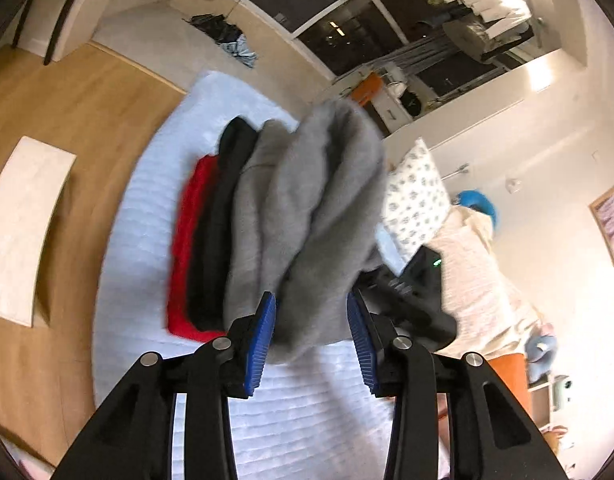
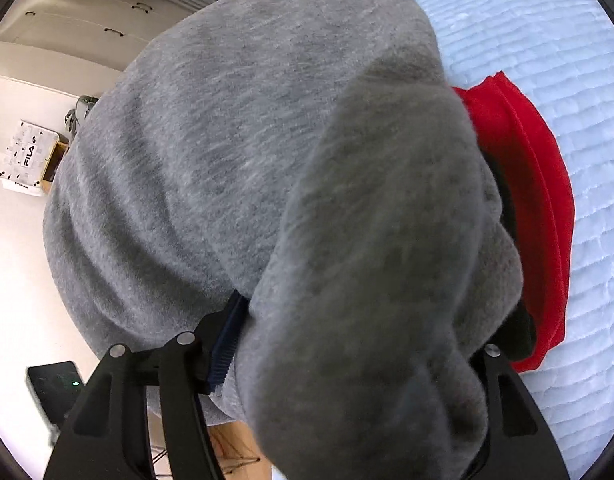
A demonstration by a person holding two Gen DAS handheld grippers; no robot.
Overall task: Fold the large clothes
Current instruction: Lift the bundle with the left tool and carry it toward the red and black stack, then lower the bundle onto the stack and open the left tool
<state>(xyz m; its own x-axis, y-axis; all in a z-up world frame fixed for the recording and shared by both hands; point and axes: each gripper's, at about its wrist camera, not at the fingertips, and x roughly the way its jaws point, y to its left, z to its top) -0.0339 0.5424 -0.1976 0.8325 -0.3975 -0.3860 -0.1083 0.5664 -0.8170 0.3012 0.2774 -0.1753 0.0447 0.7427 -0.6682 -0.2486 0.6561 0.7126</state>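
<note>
A folded grey fleece garment [image 1: 327,216] hangs between my two grippers above the white bed [image 1: 139,240]. My left gripper [image 1: 311,312] has its blue pads [image 1: 263,340] apart with a thick wad of the grey fabric between them. In the right wrist view the grey garment [image 2: 267,184] fills the frame and drapes over my right gripper [image 2: 347,344]; only its left blue pad [image 2: 227,344] shows. Under it lies a stack: a grey garment [image 1: 251,216], a black one [image 1: 215,236] and a red one [image 1: 187,248], which also shows in the right wrist view [image 2: 539,208].
A patterned pillow [image 1: 415,200] and a cream blanket [image 1: 479,272] lie at the bed's head. A black device [image 1: 419,280] sits beside them. Wooden floor [image 1: 87,120] and a white bench [image 1: 23,224] are to the left. A box [image 2: 27,160] lies on the pale floor.
</note>
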